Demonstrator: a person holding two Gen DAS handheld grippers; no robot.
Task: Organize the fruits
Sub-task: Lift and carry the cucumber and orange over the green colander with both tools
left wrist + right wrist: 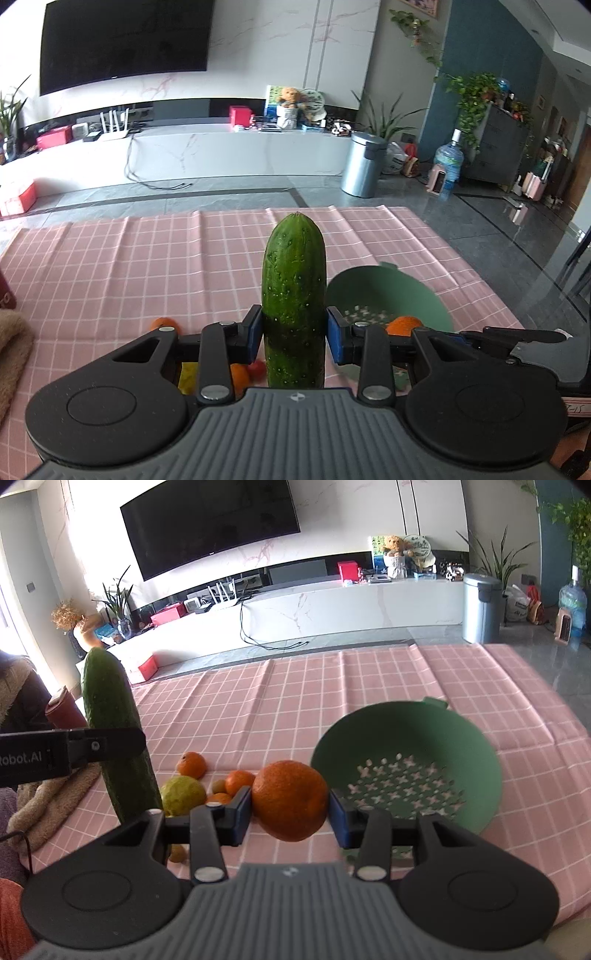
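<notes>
My left gripper [294,330] is shut on a green cucumber [294,288], held upright above the pink checked tablecloth [129,266]; the cucumber also shows at the left of the right wrist view [118,731]. My right gripper [290,806] is shut on a large orange [290,799], just left of the empty green colander bowl [406,764]. The bowl [391,295] lies right of the cucumber in the left wrist view, with the orange [402,325] at its near edge. Loose on the cloth lie small oranges [192,764], a yellow-green fruit [183,795] and small pieces.
A beige towel [48,805] lies at the table's left edge beside a dark red container [64,712]. Beyond the table's far edge are grey floor, a white TV bench and a metal bin [480,607].
</notes>
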